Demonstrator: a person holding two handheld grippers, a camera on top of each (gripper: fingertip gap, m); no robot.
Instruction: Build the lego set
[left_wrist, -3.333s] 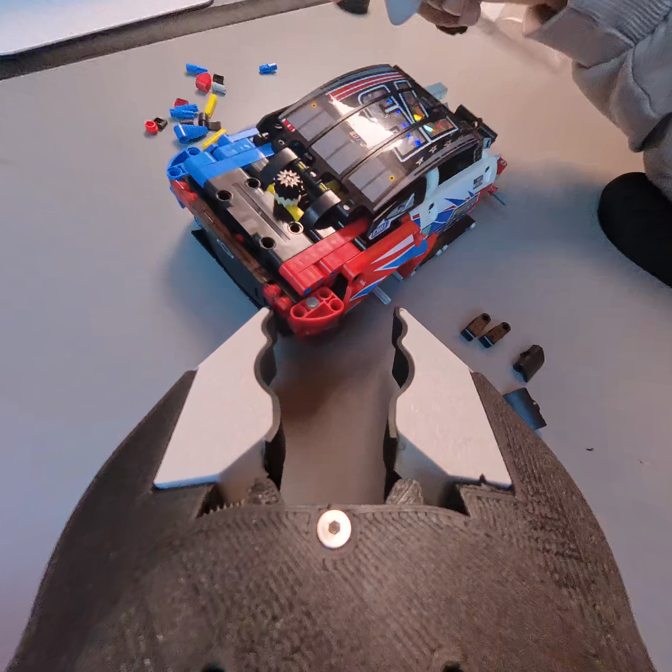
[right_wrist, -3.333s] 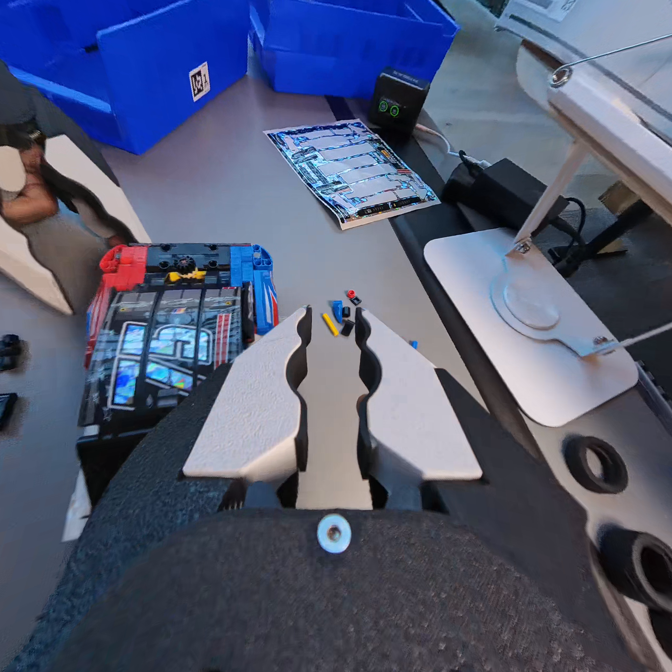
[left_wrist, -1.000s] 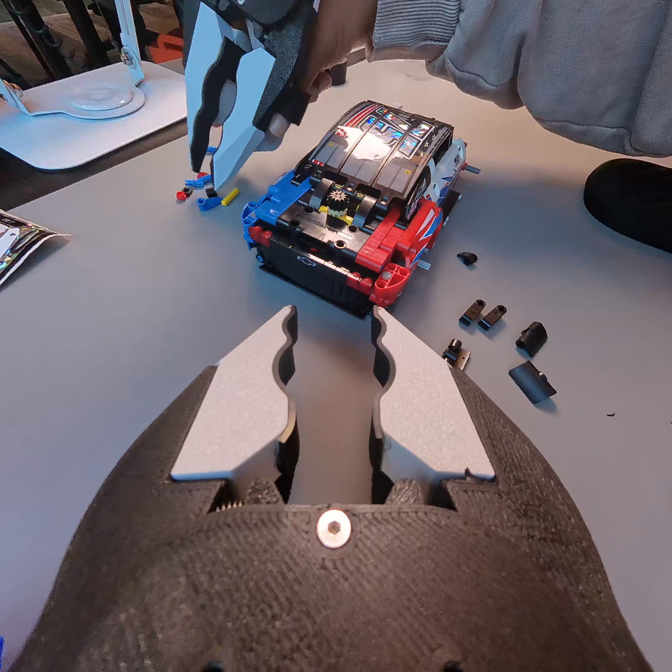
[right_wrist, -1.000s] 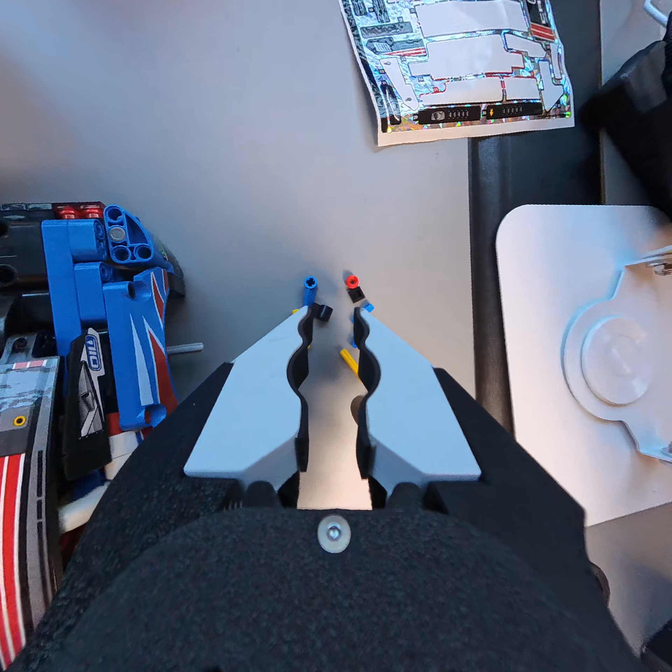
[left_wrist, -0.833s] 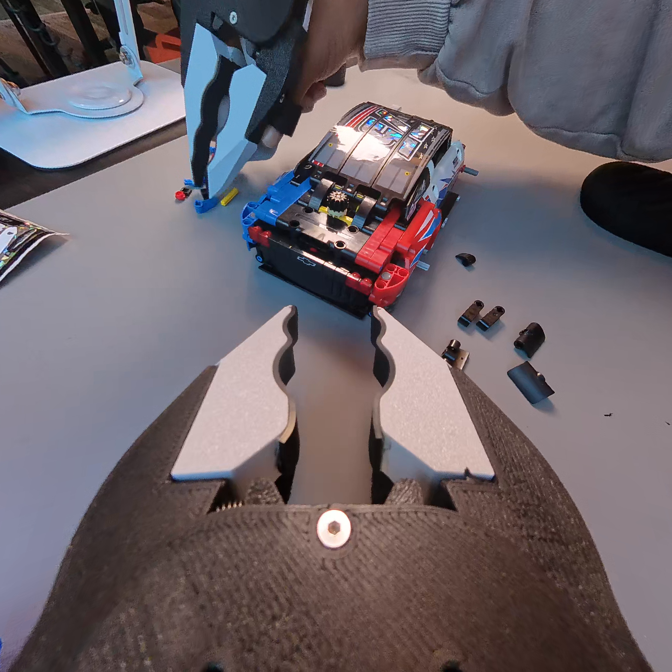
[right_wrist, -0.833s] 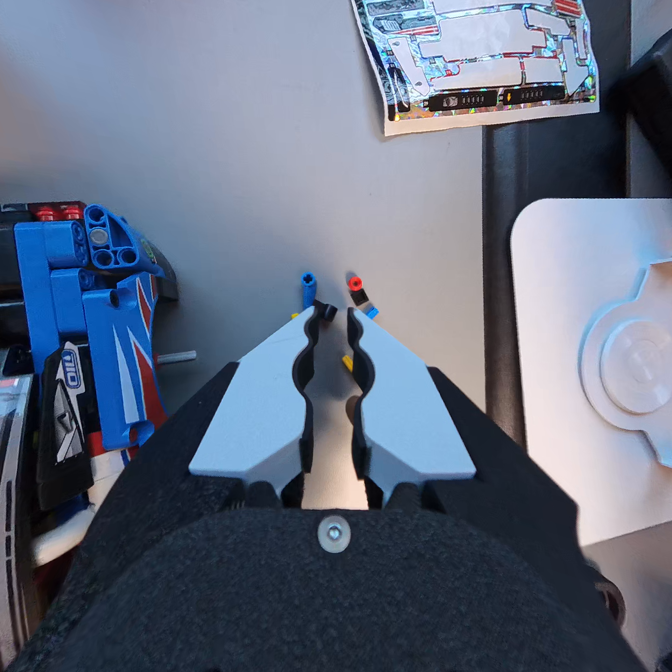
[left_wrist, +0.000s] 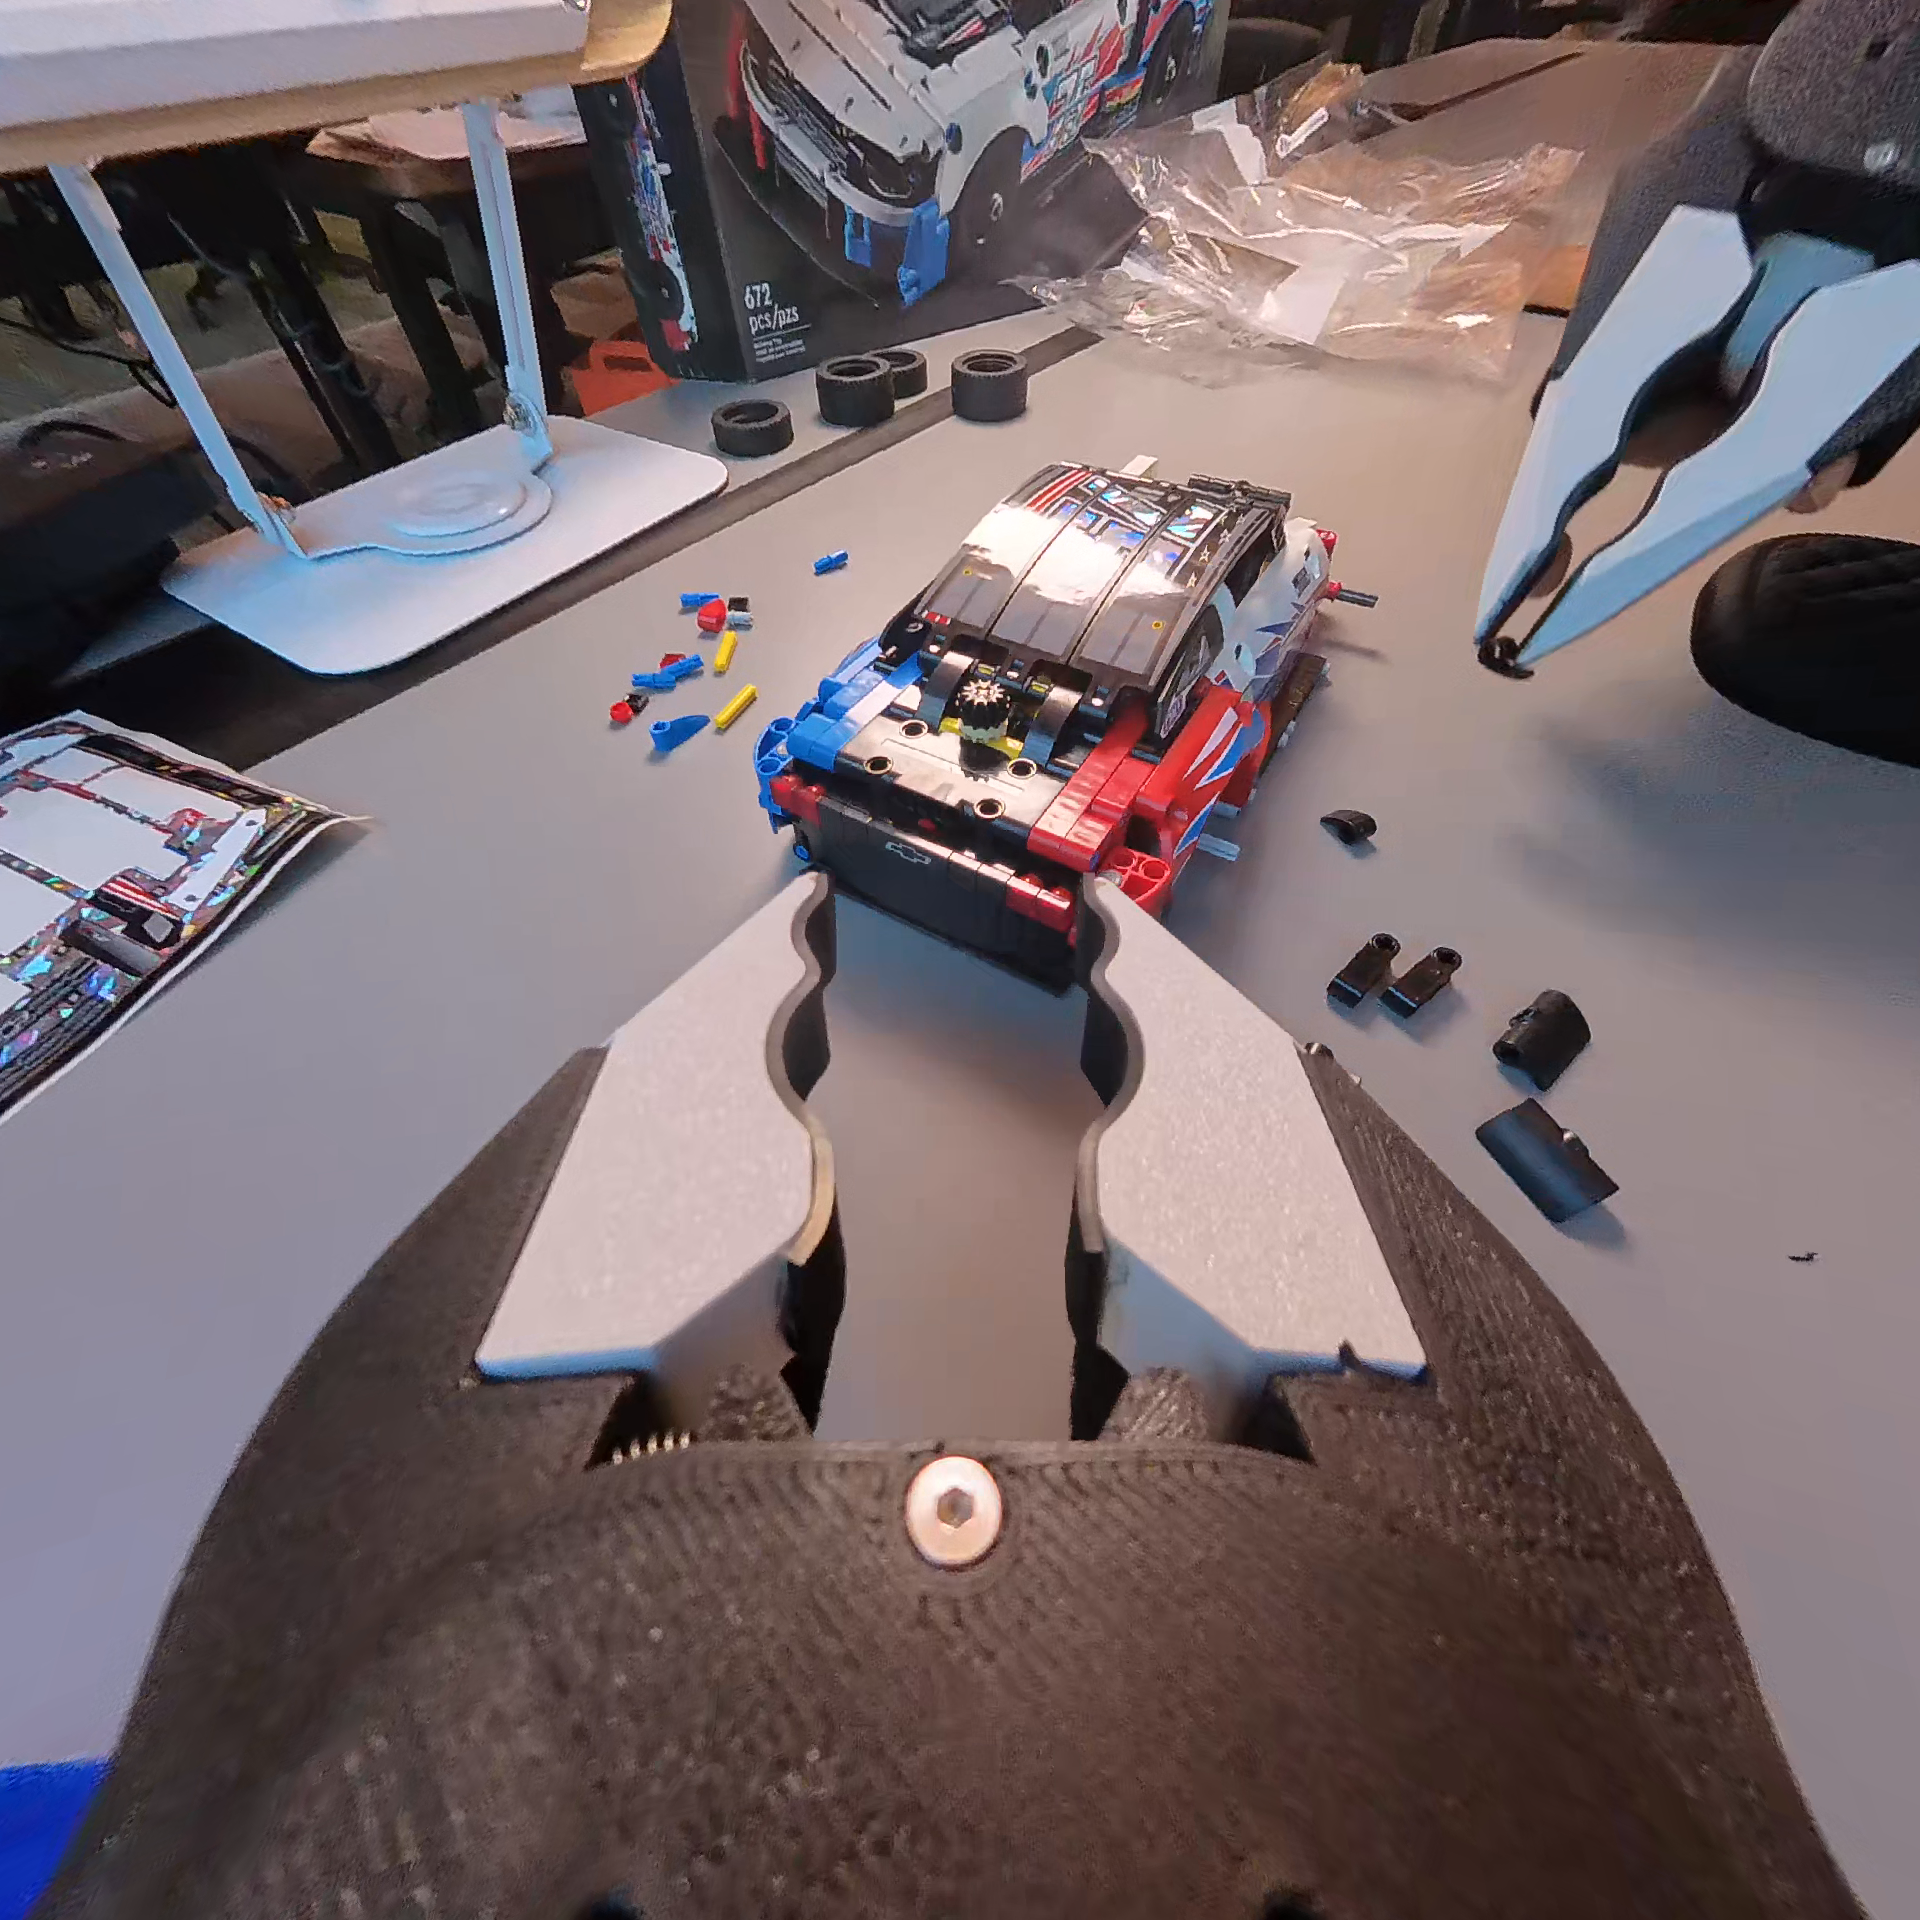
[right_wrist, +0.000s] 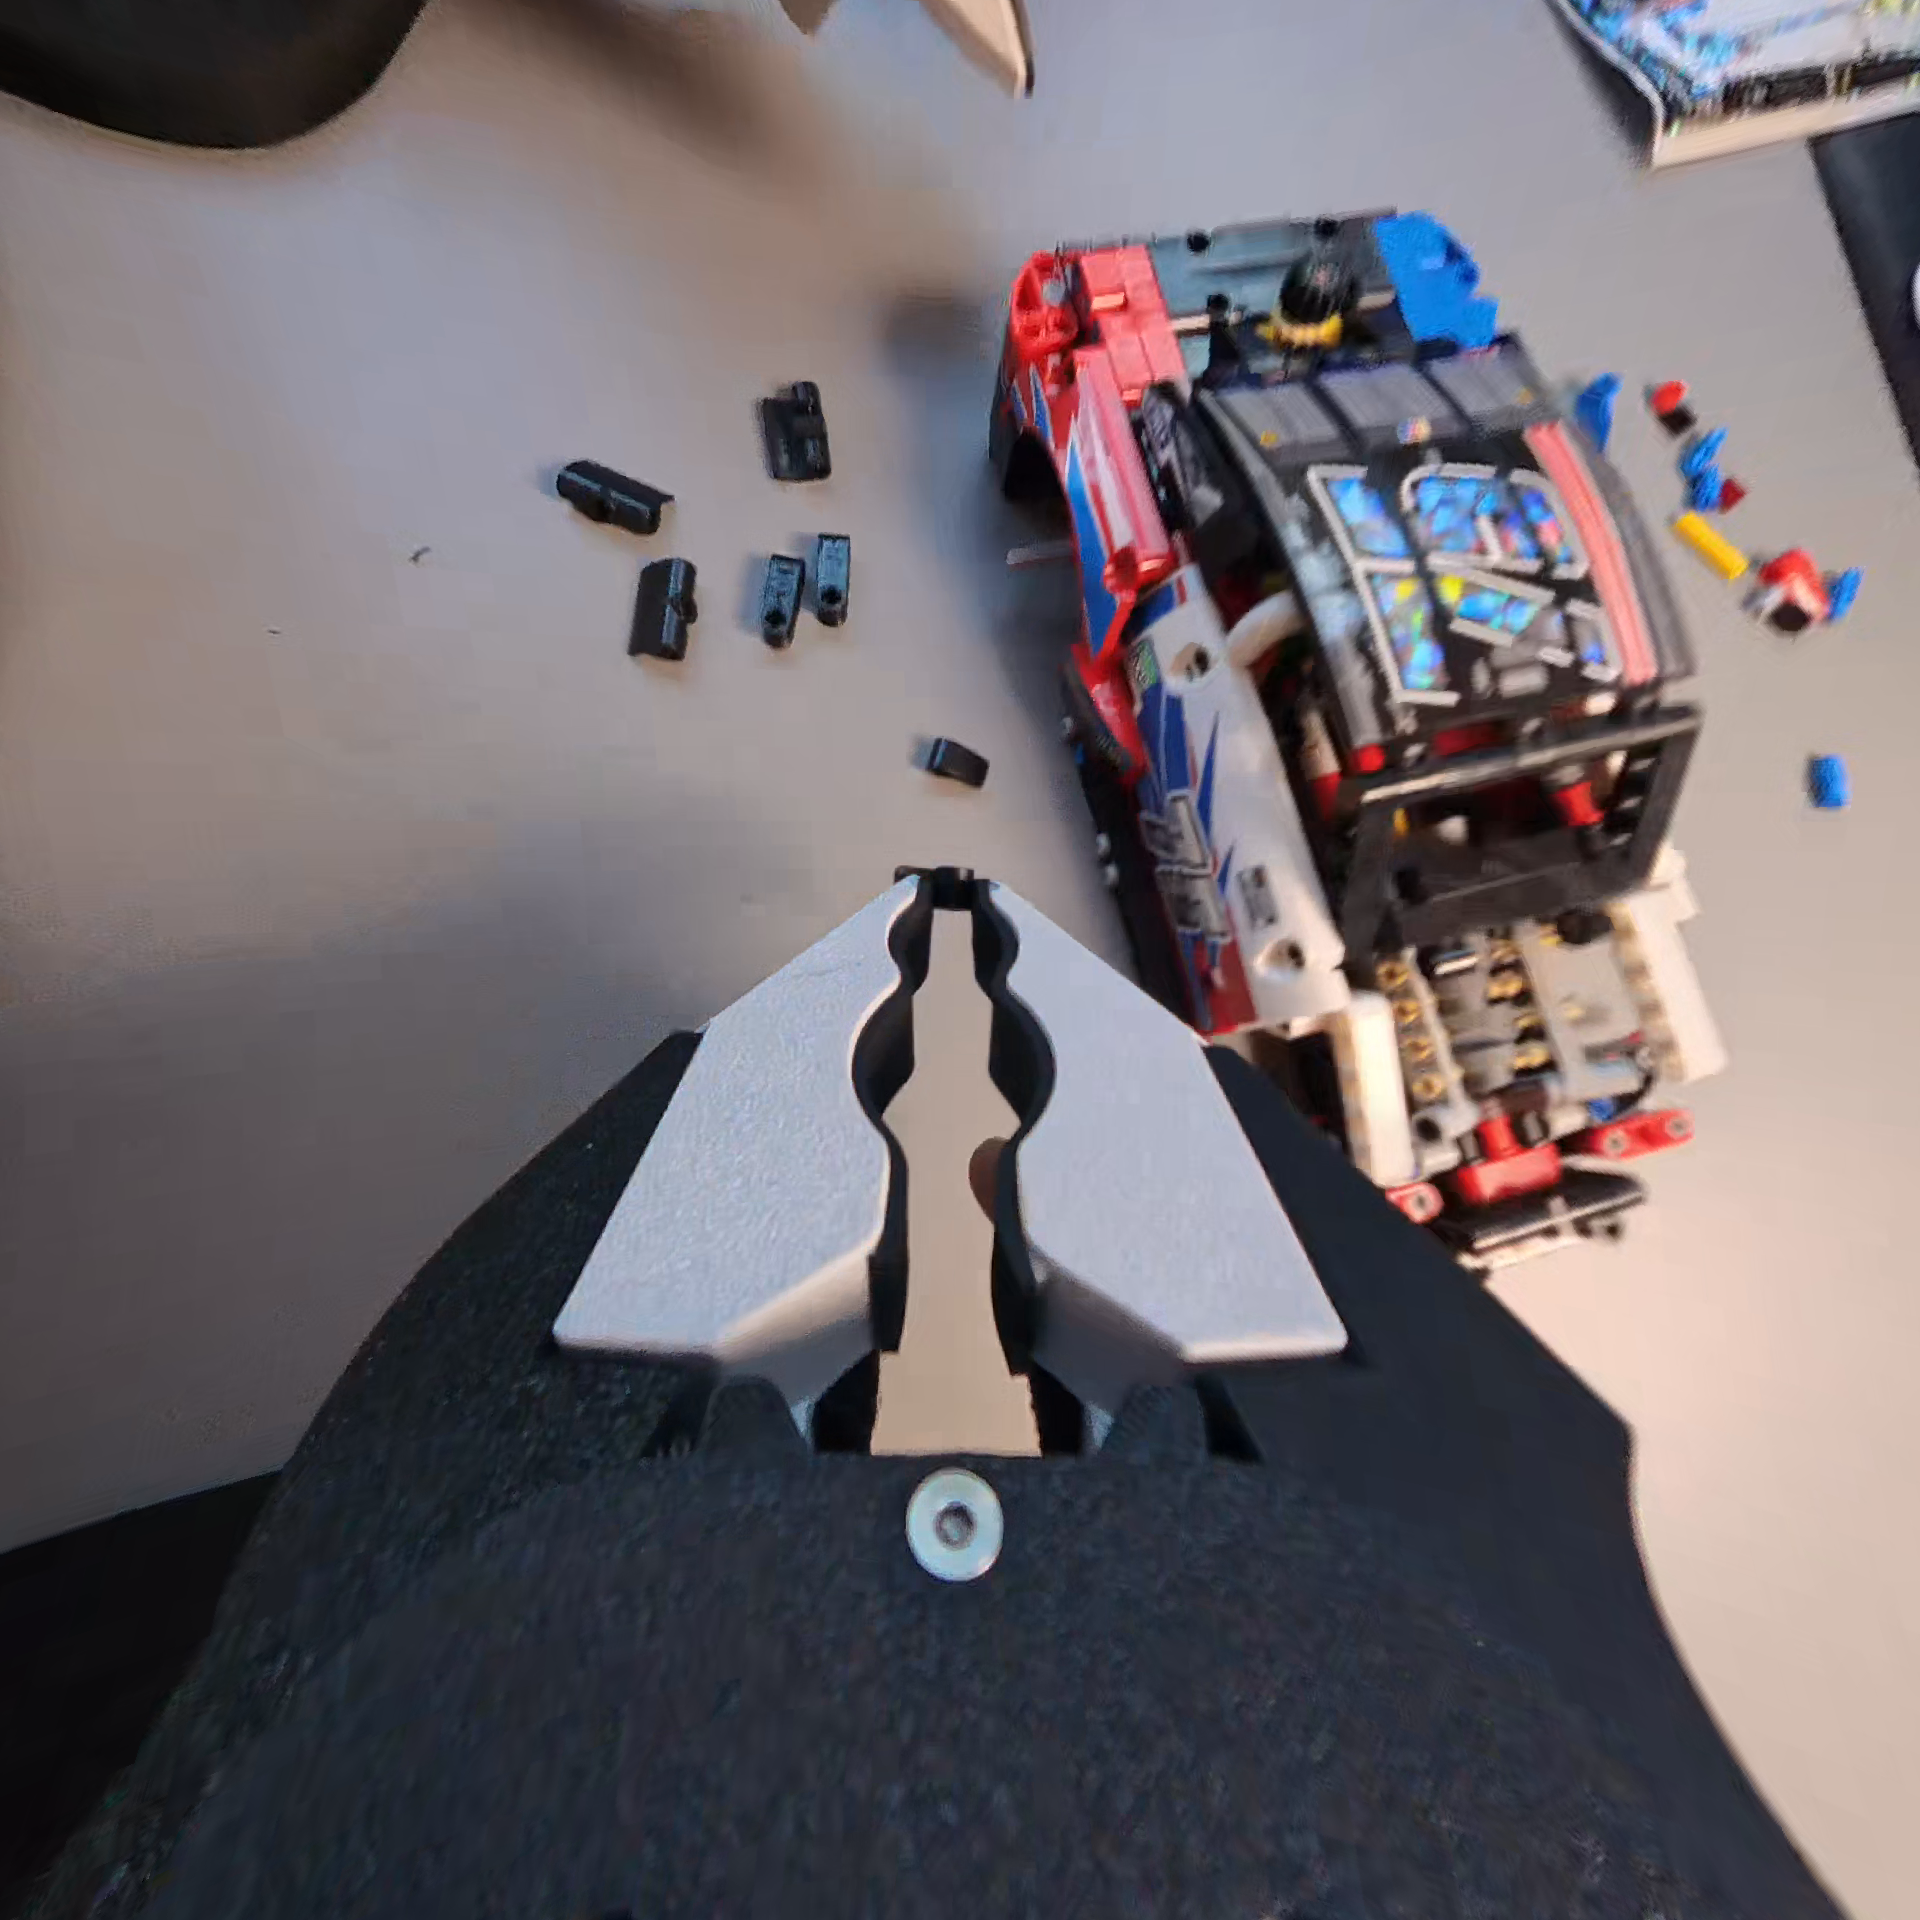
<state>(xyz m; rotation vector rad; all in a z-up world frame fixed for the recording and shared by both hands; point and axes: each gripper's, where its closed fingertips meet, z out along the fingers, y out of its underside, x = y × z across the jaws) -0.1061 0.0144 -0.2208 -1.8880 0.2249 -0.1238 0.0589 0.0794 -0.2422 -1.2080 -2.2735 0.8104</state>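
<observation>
My right fingers (right_wrist: 948, 891) pinch a small black piece (right_wrist: 948, 881) beside the lego car (right_wrist: 1351, 707); my left fingers (left_wrist: 951, 914) are spread apart just before its red-and-blue end.

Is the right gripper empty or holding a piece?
Holding. The right gripper has its fingertips pinched on a small black piece, lifted off the table beside the lego car.
</observation>
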